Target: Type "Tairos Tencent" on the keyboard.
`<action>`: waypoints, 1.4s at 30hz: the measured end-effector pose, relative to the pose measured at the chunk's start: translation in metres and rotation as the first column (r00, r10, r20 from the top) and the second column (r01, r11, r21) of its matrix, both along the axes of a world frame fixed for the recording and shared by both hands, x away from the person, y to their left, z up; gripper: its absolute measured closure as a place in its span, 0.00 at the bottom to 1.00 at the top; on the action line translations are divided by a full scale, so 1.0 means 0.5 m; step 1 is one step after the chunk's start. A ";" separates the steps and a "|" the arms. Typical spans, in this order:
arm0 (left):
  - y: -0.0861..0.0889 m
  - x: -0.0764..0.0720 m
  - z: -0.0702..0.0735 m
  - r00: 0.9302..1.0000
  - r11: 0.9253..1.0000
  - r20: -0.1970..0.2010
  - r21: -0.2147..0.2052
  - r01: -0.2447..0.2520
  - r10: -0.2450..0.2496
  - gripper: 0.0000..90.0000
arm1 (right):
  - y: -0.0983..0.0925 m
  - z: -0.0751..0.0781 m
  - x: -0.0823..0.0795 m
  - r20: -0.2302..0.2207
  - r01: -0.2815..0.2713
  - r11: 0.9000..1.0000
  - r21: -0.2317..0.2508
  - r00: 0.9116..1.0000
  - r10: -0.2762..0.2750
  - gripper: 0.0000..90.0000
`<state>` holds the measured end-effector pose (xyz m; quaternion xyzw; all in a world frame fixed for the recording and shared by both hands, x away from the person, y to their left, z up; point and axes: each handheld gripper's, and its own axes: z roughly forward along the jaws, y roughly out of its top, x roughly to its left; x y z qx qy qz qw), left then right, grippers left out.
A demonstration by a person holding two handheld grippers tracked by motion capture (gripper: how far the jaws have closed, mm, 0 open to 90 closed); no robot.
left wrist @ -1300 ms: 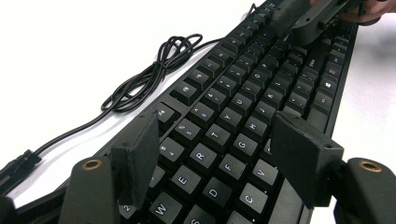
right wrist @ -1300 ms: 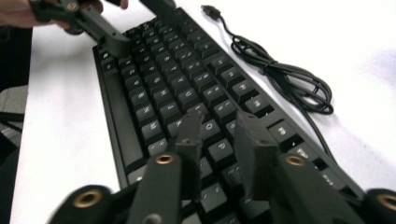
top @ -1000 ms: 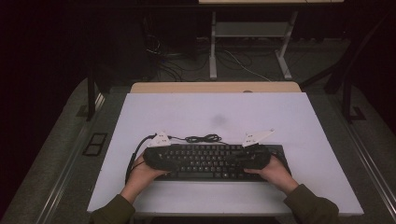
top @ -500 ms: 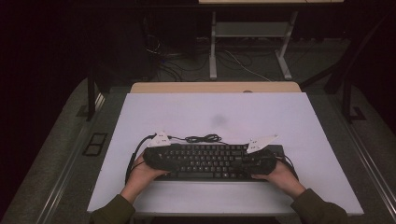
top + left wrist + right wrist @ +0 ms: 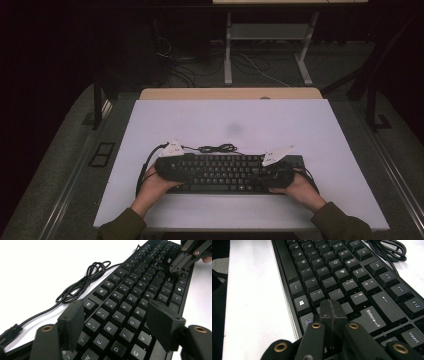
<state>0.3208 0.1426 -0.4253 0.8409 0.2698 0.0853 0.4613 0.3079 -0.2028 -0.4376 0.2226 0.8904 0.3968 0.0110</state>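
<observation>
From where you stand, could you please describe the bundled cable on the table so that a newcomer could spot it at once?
Start at the white table and find the black keyboard near its front edge. Just behind the keyboard's far edge, about midway along, lies the cable. It is a thin black cord gathered into loose loops on the bare white surface, unlike the thicker cables trailing from each hand-held gripper beside the keyboard's ends.

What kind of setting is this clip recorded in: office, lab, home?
Most likely a lab or recording workspace rather than a home: a bare white table with just a black keyboard, a second desk frame behind, and loose cables on the floor in a darkened room.
</observation>
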 end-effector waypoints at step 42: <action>-0.050 0.016 -0.022 0.998 0.995 -0.050 0.091 0.043 -0.038 0.99 | 0.000 -0.001 -0.003 0.004 -0.002 1.000 0.002 1.000 0.002 0.99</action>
